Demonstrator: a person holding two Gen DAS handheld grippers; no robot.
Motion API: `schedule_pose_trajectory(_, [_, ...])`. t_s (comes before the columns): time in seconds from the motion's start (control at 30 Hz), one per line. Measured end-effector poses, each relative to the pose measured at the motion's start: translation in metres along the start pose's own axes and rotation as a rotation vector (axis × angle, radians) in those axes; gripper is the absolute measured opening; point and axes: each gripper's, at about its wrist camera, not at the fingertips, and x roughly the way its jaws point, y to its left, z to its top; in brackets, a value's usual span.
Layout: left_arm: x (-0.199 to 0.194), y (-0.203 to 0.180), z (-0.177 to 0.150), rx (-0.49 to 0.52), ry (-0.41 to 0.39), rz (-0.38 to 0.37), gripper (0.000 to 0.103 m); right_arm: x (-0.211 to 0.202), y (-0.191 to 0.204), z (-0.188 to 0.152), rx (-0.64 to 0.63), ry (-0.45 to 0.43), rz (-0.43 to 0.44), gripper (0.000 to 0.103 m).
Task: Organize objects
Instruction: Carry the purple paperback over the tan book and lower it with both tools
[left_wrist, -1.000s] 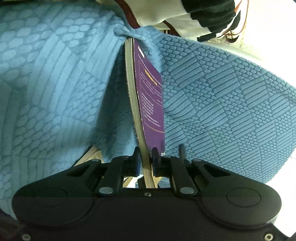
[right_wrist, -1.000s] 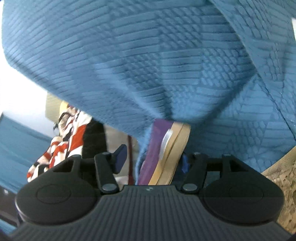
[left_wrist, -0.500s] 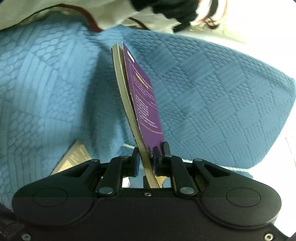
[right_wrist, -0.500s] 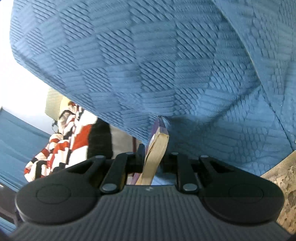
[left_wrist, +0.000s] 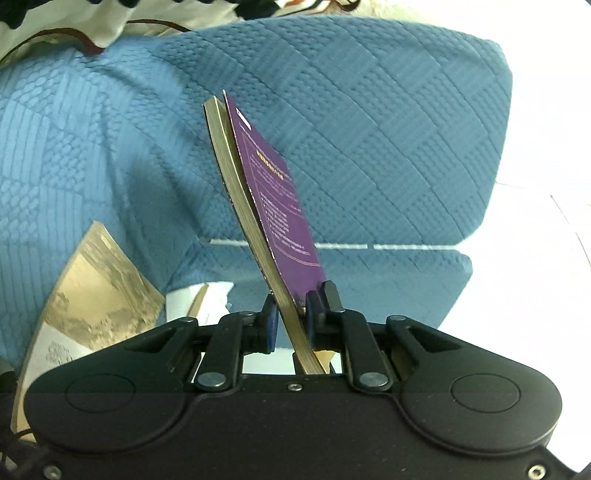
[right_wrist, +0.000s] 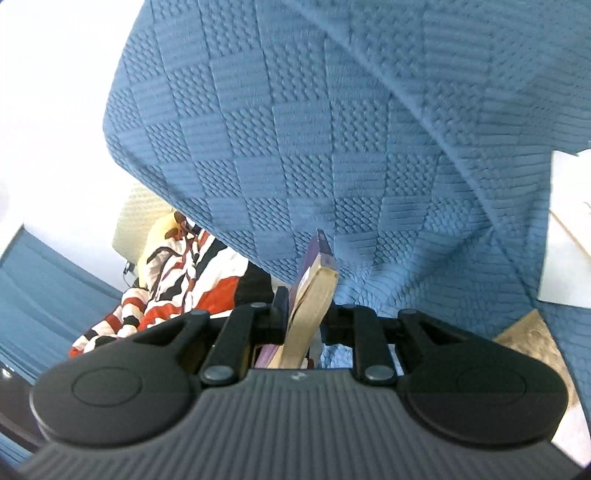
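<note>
A purple-covered book (left_wrist: 275, 206) with yellowed page edges stands on edge in front of a blue quilted sofa cushion (left_wrist: 369, 122). My left gripper (left_wrist: 290, 314) is shut on the book's near end. The same purple book (right_wrist: 312, 291) shows in the right wrist view, where my right gripper (right_wrist: 304, 314) is shut on its other end. The book hangs in the air between both grippers, clear of the cushions.
A tan book with a landscape cover (left_wrist: 88, 291) lies at the lower left on the sofa, also showing in the right wrist view (right_wrist: 532, 332). A red, white and black striped garment (right_wrist: 177, 284) lies to the left. Blue cushions (right_wrist: 332, 129) fill the background. A white sheet (right_wrist: 565, 236) lies at right.
The right gripper closed onto the purple book. Both grippers pulled the book out from the gap between the cushions and away from the sofa.
</note>
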Motion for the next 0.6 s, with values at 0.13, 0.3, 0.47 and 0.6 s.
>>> schedule_pose_trajectory(0.13, [-0.006,-0.02,-0.021,0.043,0.014,0.019,0.014,-0.03,0.0,-0.003,0.01,-0.019,0.0,0.021])
schedule_pose_trajectory(0.3, [-0.01,-0.028,-0.042,0.076,0.04,0.038,0.014,-0.058,-0.007,-0.016,0.013,-0.045,-0.011,0.022])
schedule_pose_trajectory(0.47, [-0.011,-0.016,-0.063,0.106,0.08,0.066,0.014,-0.08,-0.031,-0.038,0.056,-0.058,-0.03,0.023])
schedule_pose_trajectory(0.6, [-0.007,0.007,-0.077,0.091,0.114,0.091,0.014,-0.093,-0.057,-0.057,0.09,-0.058,-0.063,0.024])
